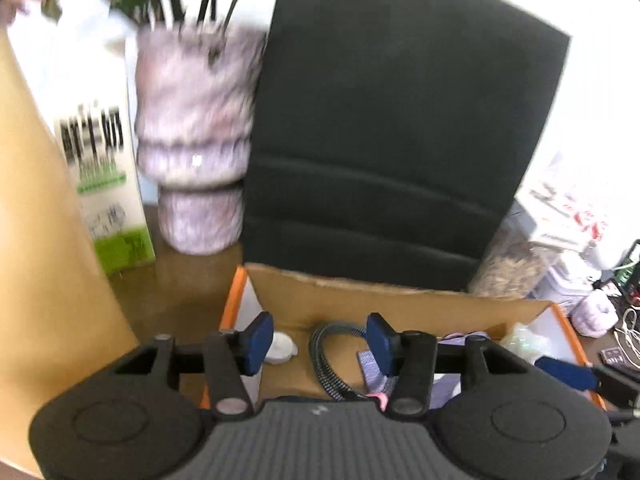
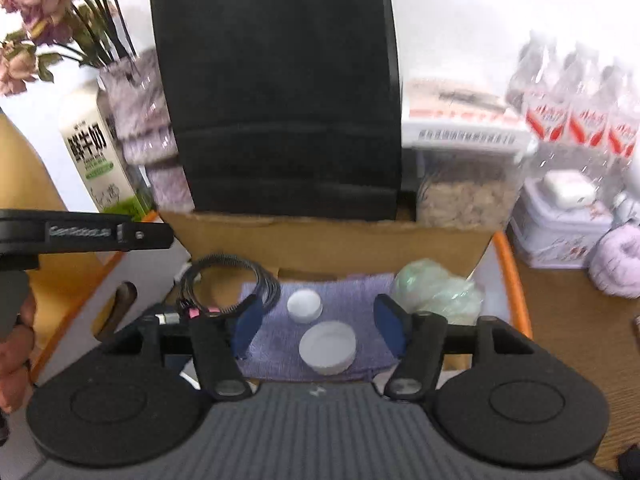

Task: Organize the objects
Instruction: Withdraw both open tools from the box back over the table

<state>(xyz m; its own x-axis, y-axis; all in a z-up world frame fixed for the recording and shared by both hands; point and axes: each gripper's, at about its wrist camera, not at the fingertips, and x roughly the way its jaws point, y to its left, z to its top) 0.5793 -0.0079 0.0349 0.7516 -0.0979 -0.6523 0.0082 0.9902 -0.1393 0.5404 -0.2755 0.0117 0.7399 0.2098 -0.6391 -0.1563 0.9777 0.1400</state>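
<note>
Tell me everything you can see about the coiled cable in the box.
The coiled cable is a dark braided cord with a black-and-white weave, wound into a loose loop. It lies flat in the open cardboard box, at its left side, partly overlapping the edge of the purple cloth. Pink-tipped ends and a metal connector sit at the near-left of the loop. The left gripper hovers open above it; nothing grips it.
</note>
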